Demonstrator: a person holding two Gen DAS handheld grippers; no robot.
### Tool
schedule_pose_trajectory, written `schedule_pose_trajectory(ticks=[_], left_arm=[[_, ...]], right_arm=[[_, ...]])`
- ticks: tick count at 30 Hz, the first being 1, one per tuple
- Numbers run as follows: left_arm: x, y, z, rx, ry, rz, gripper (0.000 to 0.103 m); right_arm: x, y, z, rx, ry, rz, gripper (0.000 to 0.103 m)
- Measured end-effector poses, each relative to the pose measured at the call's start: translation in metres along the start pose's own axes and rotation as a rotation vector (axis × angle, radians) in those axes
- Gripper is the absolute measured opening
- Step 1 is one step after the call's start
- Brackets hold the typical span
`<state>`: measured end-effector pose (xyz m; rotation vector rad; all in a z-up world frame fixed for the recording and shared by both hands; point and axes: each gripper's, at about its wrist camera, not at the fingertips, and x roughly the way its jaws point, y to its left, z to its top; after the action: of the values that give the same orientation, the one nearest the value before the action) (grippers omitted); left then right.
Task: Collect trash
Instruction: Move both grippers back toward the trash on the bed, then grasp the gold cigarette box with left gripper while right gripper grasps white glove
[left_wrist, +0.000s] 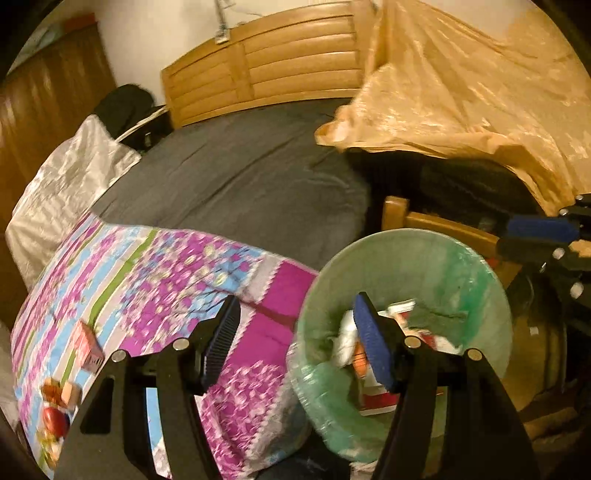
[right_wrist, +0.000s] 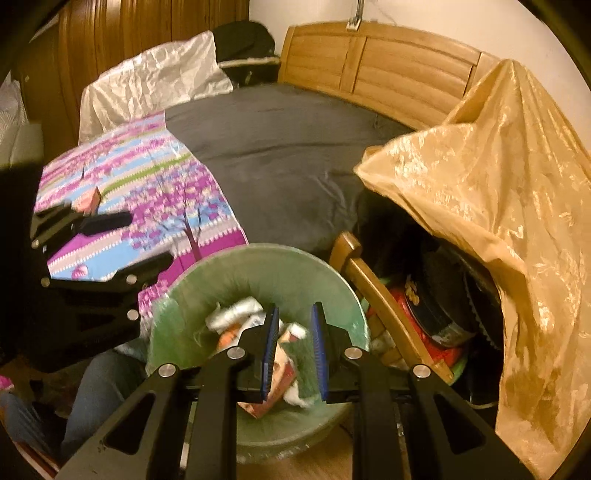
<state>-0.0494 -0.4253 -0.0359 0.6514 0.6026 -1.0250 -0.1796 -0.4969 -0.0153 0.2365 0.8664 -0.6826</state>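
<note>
one bin (right_wrist: 258, 266), one quilt (right_wrist: 147, 177), two tongs (left_wrist: 295, 332) (right_wrist: 295, 339).

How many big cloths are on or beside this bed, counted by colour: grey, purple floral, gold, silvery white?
Grey bed sheet: 1
Purple floral quilt: 1
Gold satin cloth: 1
Silvery white cloth: 1
Total: 4

both tools share one build. the left gripper (left_wrist: 295, 325) has matte black angular arms with cut-out slots, round silver screw heads at the joints, and fingers (left_wrist: 373, 347) faced with ribbed blue pads. the right gripper (right_wrist: 295, 332) shows the same black linkage, four silver screws and blue pads on thin black fingers (right_wrist: 271, 347). the person wears blue jeans (right_wrist: 88, 398).
</note>
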Motion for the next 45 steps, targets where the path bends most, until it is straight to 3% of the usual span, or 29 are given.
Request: schedule_pose_trajectory(ticks=[3,10,15,24,28,31,35,41,45], left_arm=[[-0.004,0.022,-0.016,-0.054,-0.007,0.053,0.061],[-0.028,0.112,-0.076,-0.315,0.001,0.202,0.064],[-0.057,0.183,-0.135,-0.500,0.031,0.336,0.064],[-0.128,0.317,-0.277,-0.921,0.115,0.565,0.064],[-0.149,0.361,-0.325,-1.091,0.131,0.596,0.064],[-0.159,0.397,-0.353,-1.229,0.108,0.572,0.064],[-0.159,0.439,-0.375,-1.382,0.054,0.536,0.064],[-0.135,0.491,-0.389,-1.511,0.022,0.513,0.064],[-0.110,0.517,-0.398,-1.580,0.068,0.523,0.064]], right_arm=[[-0.007,0.017,0.004,0.008,-0.081,-0.009,0.019],[-0.014,0.090,0.015,-0.025,-0.234,0.066,0.030],[0.007,0.173,0.023,-0.112,-0.182,0.216,0.031],[0.034,0.319,0.022,-0.301,-0.089,0.402,0.032],[0.046,0.370,0.020,-0.356,-0.041,0.463,0.032],[0.055,0.406,0.021,-0.383,-0.011,0.518,0.035],[0.068,0.456,0.036,-0.408,-0.022,0.591,0.050],[0.101,0.546,0.082,-0.423,-0.022,0.714,0.062],[0.129,0.604,0.107,-0.476,-0.012,0.753,0.063]])
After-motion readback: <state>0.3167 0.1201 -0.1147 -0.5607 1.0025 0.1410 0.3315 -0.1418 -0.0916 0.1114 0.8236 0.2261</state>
